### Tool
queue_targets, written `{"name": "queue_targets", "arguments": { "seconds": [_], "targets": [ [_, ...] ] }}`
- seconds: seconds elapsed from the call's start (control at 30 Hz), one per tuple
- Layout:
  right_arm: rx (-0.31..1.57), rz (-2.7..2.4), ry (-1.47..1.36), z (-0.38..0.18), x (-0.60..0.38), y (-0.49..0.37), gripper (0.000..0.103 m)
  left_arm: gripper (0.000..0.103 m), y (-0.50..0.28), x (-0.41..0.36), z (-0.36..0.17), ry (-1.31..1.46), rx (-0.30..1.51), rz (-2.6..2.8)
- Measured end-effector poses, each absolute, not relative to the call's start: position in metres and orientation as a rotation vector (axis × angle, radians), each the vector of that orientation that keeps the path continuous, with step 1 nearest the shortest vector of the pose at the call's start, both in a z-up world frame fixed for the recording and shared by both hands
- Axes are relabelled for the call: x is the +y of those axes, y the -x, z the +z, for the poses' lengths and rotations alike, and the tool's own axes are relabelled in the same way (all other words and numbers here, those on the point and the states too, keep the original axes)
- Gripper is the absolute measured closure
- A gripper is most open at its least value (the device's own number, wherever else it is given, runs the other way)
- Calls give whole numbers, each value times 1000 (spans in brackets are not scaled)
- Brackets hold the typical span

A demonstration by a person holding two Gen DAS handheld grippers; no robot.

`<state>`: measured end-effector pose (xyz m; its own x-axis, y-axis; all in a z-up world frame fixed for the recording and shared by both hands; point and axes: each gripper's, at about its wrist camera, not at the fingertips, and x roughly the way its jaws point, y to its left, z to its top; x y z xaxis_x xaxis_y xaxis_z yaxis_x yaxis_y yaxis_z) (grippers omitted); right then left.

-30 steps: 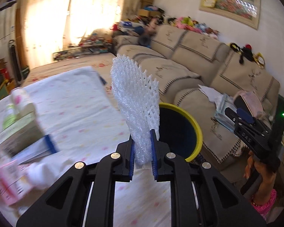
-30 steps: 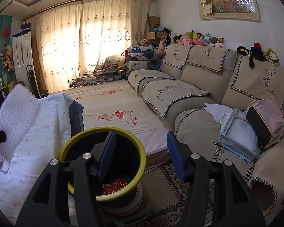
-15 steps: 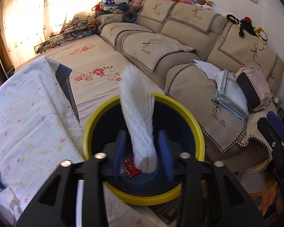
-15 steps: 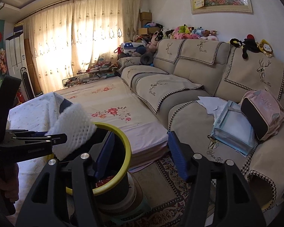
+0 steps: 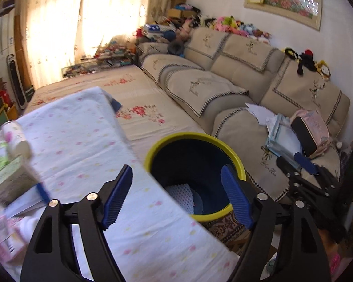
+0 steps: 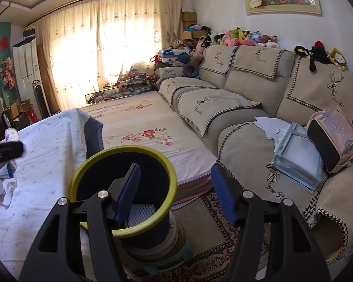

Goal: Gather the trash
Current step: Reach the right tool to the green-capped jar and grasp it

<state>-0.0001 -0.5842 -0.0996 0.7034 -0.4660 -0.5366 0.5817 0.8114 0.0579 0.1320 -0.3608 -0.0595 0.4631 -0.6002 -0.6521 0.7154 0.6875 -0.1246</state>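
A dark bin with a yellow rim [image 5: 230, 152] stands beside the table; it also shows in the right wrist view [image 6: 150, 152]. White foam netting [image 5: 180, 193] lies inside the bin, also seen in the right wrist view [image 6: 141, 211]. My left gripper [image 5: 176, 199] is open and empty, above the table edge next to the bin. My right gripper [image 6: 175, 192] is open and empty, above the bin's right side. The right gripper also shows in the left wrist view [image 5: 303, 171].
A table with a white dotted cloth [image 5: 82, 141] holds a green box [image 5: 9, 181], a white bottle [image 5: 14, 136] and a pink packet [image 5: 2, 237] at the left. A beige sofa [image 6: 247, 108] with a pink bag [image 6: 331, 141] lies to the right. A patterned rug [image 6: 211, 230] covers the floor.
My left gripper carried the foam netting over the bin, opened and let it go. The netting now lies in the bin. The left gripper has drawn back over the table.
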Motion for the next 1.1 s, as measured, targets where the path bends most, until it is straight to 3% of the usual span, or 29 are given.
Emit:
{"name": "queue_targets", "arguments": {
  "seconds": [0.27, 0.63, 0.9, 1.0, 1.1],
  "targets": [
    [590, -406, -184, -108, -524, -34, 41, 5, -107, -210, -19, -45, 623, -569],
    [644, 30, -140, -106, -371, -80, 41, 5, -75, -26, -14, 35, 540, -158],
    [600, 241, -121, -97, -253, -69, 41, 5, -62, 27, -23, 93, 522, -101],
    [592, 219, -105, -101, -230, -72, 33, 5, -64, 34, -28, 95, 531, -100],
    [626, 189, -102, -110, -221, -80, 31, 5, -66, 38, -35, 106, 546, -111]
  ]
}}
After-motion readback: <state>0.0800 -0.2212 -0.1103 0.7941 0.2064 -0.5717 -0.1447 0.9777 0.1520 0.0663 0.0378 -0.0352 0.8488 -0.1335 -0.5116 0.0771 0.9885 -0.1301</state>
